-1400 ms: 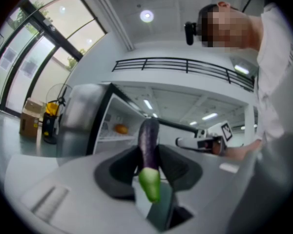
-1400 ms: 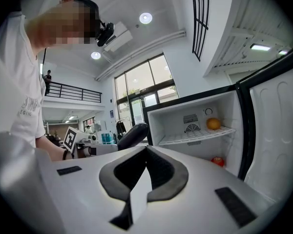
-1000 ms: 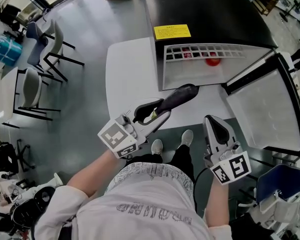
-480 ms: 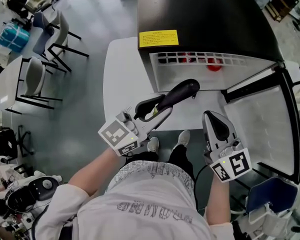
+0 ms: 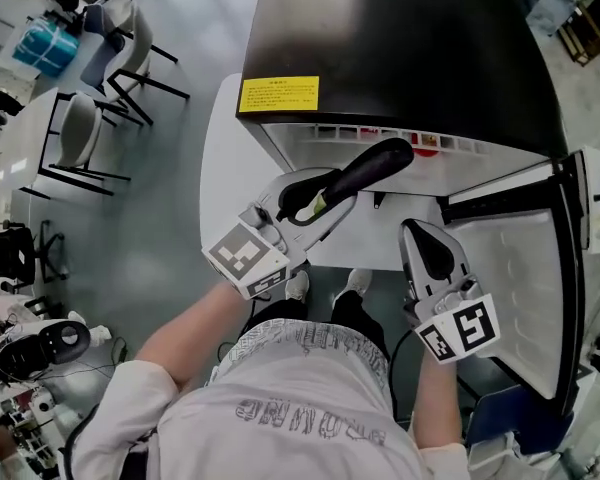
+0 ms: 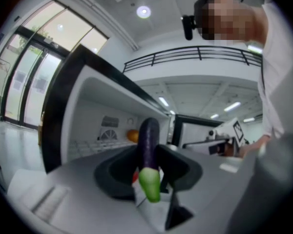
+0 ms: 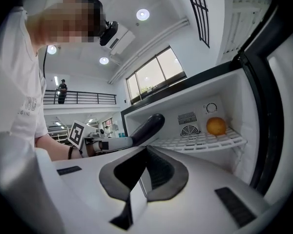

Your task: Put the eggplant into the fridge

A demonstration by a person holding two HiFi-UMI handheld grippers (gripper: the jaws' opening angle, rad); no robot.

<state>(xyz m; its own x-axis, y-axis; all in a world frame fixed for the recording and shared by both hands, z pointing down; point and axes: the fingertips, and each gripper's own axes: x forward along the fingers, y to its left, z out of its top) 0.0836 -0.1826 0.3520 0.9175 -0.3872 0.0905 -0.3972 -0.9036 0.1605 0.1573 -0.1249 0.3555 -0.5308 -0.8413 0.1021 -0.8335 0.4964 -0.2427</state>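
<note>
Eggplant (image 5: 365,168), glossy, dark and club-shaped, juts from your left gripper (image 5: 315,200) toward the open black fridge (image 5: 410,48) in the head view. Your right gripper (image 5: 427,253) hangs near the white door (image 5: 510,258).

In the left gripper view, your black pads pinch the eggplant (image 6: 149,143) just above its matte green stem (image 6: 150,184).

In the right gripper view, your ribbed pads press together, empty, facing a wire shelf (image 7: 205,141) bearing a round orange (image 7: 216,126).
</note>
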